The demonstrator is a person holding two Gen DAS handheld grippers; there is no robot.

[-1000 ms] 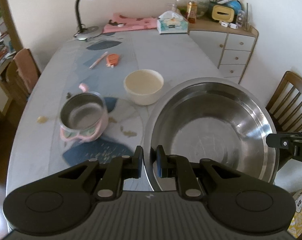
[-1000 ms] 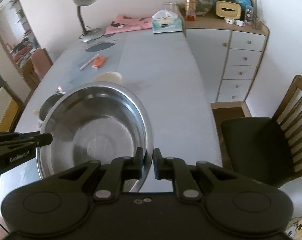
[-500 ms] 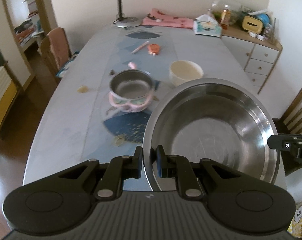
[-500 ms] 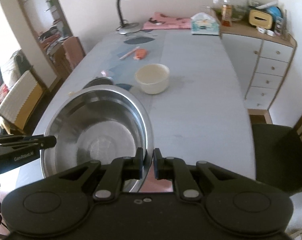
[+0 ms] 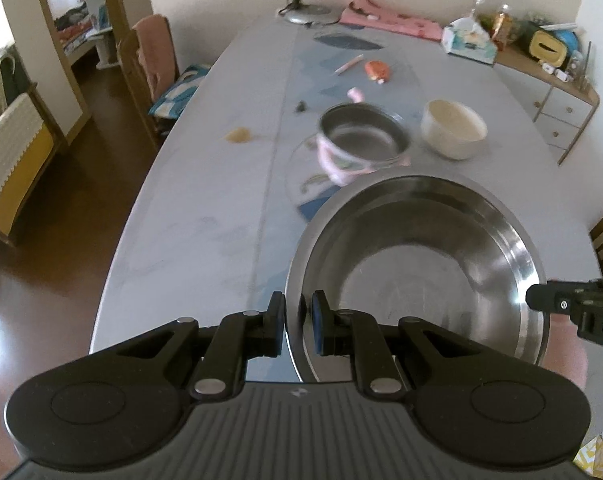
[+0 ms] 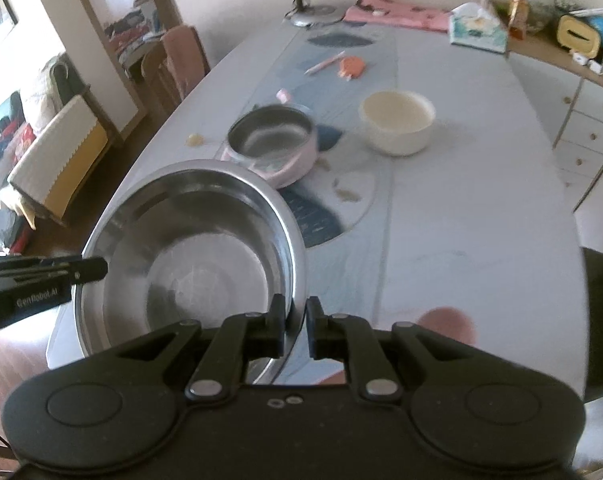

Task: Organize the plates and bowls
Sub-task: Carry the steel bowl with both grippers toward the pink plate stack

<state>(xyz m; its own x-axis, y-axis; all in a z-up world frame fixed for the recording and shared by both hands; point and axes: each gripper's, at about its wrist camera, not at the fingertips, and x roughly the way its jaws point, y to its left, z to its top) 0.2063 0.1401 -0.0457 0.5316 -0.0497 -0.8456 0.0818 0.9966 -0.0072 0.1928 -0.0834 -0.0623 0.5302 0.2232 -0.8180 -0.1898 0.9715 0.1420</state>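
Observation:
A large steel bowl (image 5: 417, 276) (image 6: 189, 248) hangs above the near end of the table, held by both grippers. My left gripper (image 5: 298, 322) is shut on its left rim. My right gripper (image 6: 295, 326) is shut on its right rim and also shows at the right edge of the left wrist view (image 5: 573, 306). Beyond it stand a small steel bowl in a pink holder (image 5: 361, 140) (image 6: 271, 140) and a cream bowl (image 5: 453, 128) (image 6: 397, 120).
The long grey table (image 5: 205, 200) carries a pink pen (image 5: 347, 65), an orange item (image 5: 376, 70), a lamp base (image 5: 307, 14), a pink cloth (image 5: 389, 20) and a tissue box (image 5: 469, 42) at the far end. Chairs stand left; a drawer cabinet (image 5: 561, 112) right.
Both grippers and the large steel bowl have drawn back toward the table's near end and to the left. The small bowls now lie farther ahead.

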